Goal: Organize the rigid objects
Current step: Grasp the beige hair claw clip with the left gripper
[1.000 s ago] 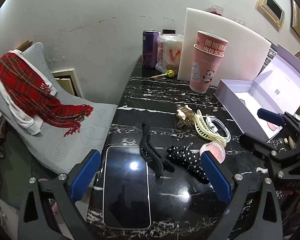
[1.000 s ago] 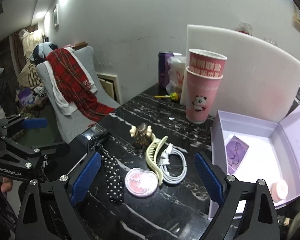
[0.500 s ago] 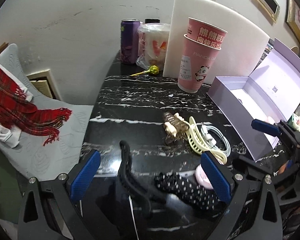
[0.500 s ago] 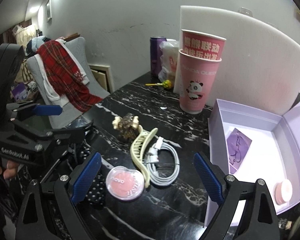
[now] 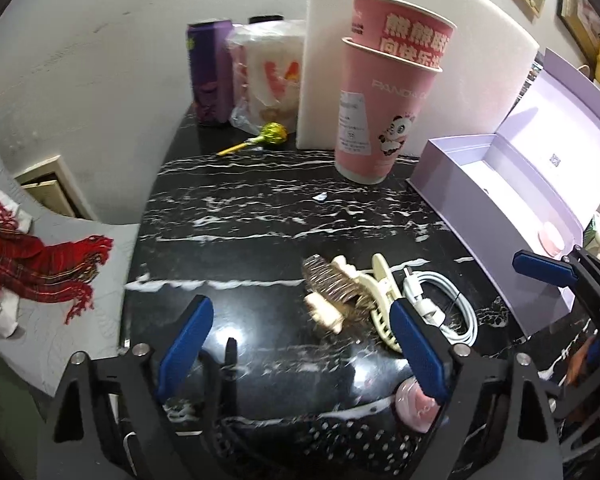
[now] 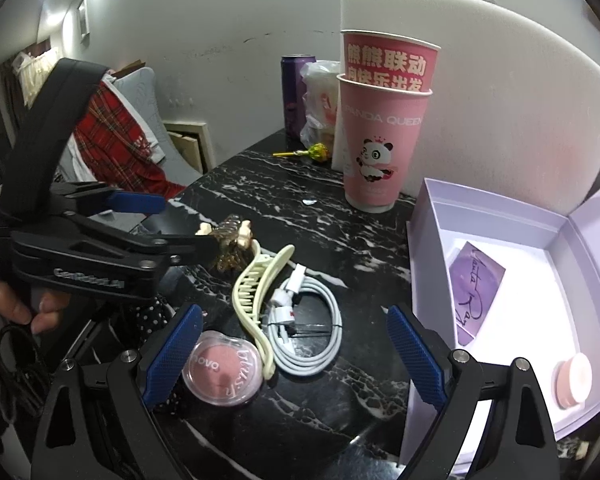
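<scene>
Left tongs (image 5: 300,344) closing toward brown claw clip (image 5: 332,296), nothing gripped | right tongs (image 6: 292,356) spread, empty, over blush compact (image 6: 222,372) | lilac box (image 6: 428,264) lies open beside, likely to receive items

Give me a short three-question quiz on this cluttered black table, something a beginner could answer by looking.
1. True or false: the purple box is open.
2. What lies right beside the cream hair clip: A the white cable, B the purple can, C the lollipop?
3. How many pink cups are stacked?

Key: 1 true; 2 A; 3 two.
</scene>
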`<state>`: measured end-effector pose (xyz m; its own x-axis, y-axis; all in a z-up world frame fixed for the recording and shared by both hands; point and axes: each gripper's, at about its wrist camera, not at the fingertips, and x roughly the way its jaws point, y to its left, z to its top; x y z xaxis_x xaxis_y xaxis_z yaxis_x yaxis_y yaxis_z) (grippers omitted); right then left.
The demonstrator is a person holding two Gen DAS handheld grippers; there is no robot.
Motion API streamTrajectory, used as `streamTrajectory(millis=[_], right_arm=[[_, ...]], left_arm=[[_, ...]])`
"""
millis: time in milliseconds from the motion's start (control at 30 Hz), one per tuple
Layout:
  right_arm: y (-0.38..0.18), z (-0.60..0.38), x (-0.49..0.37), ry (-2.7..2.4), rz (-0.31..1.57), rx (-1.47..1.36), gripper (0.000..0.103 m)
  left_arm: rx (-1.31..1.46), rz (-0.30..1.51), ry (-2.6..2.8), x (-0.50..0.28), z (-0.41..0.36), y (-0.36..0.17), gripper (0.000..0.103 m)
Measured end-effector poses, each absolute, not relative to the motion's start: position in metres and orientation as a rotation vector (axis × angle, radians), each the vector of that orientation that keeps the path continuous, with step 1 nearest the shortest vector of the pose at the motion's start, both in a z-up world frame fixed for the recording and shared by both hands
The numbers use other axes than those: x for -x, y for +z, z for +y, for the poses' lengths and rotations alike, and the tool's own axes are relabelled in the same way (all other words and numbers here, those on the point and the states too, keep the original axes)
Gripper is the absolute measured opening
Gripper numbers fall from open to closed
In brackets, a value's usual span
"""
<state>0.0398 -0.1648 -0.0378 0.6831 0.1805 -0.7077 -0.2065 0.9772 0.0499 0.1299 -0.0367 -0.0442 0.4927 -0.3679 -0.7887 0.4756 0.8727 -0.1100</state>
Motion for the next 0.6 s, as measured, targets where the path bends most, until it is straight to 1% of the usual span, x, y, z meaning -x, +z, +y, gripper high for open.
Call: streamTrajectory(millis=[33,167,233,267,433,467,600], right_arm=[[-0.038,-0.165,-0.04,0.218,0.79,0.033,0.095],[-0.04,-0.165,-0.044,0.219,0.798,0.022,0.095],[-0.041,-0.165,-0.044,0.219,0.802,0.019,0.095],[-0.041,-0.165,-0.045,0.218,0.803,0.019,0.095],[-0.039,-0.166,-0.044,0.213,0.805,0.018,0.095],[-0.039,-0.166,-0.044,0.213,0.805,0.016,0.095],[-0.038,-0.165,-0.042,0.219,0.806,0.018,0.095]], left_arm=[[-0.121,0.927,-0.524,-0.131,-0.037,-0.045,0.088],[-0.094,0.96,-0.56,-0.14,-0.043,-0.052,0.078],[-0.079,0.976,-0.565,-0.144,-0.044,-0.056,0.068],[-0.073,0.989,-0.565,-0.146,-0.045,-0.059,0.06],[-0.041,1.016,-0.574,-0.151,-0.045,-0.068,0.039],[-0.043,1.022,-0.576,-0.151,-0.046,-0.068,0.032],[-0.055,1.016,-0.568,-0.147,-0.045,-0.067,0.032]])
